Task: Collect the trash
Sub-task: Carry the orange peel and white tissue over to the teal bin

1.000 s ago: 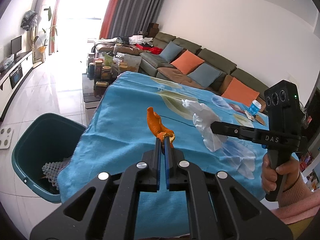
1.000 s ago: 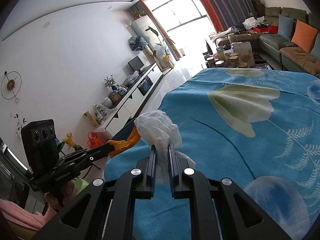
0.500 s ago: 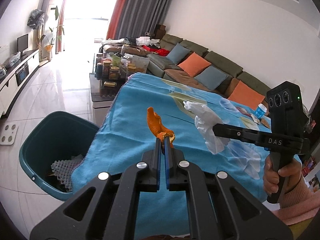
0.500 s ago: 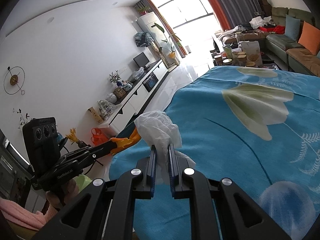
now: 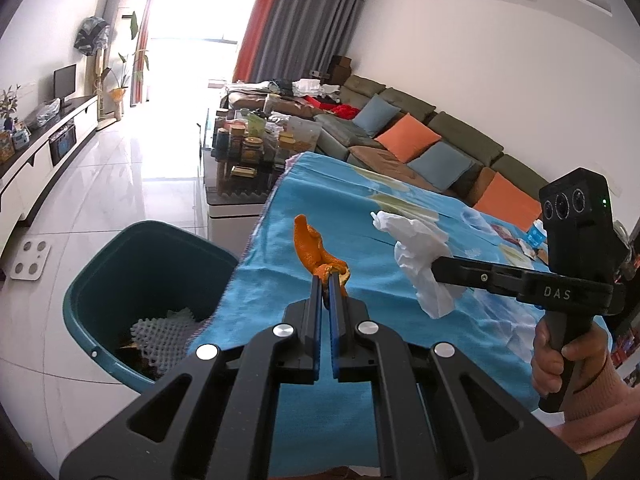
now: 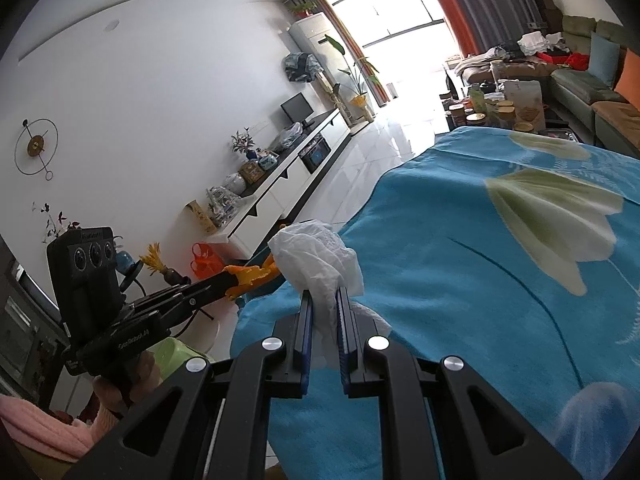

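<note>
Orange peel is clenched in the left hand-held gripper, crumpled tissue in the right hand-held gripper, both above the worktop beside the bin. Early release risks trash landing on the worktop, short of the bin.

White letters "DAS" on the right hand-held gripper body.

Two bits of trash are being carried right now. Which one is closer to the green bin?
The orange peel, pinched in the left claw. It hangs near the table edge just beside the bin; the white tissue in the right claw is farther over the blue tablecloth.
</note>
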{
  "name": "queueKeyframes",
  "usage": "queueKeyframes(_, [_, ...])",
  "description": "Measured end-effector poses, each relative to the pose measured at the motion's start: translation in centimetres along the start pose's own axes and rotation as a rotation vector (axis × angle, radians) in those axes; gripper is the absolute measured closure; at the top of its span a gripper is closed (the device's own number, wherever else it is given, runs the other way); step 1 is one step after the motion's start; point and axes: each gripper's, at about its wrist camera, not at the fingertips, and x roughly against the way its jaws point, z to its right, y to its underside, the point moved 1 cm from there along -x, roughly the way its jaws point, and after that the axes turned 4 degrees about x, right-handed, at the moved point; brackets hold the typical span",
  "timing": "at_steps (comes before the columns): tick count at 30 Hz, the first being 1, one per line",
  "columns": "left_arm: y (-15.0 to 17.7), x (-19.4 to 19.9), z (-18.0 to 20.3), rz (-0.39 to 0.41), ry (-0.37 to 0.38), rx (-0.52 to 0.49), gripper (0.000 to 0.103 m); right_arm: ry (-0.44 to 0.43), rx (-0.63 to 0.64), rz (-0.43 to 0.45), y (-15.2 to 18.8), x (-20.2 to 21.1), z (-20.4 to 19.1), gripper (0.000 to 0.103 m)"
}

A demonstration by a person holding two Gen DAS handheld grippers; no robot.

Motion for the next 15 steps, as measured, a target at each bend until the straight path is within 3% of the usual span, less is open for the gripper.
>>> queueKeyframes(15, [-0.4,1.2,-2.1,0.021,-0.055,0.047,0.099,-0.035,0.037,-0.04,-1.2,-2.7,-1.6,0.093])
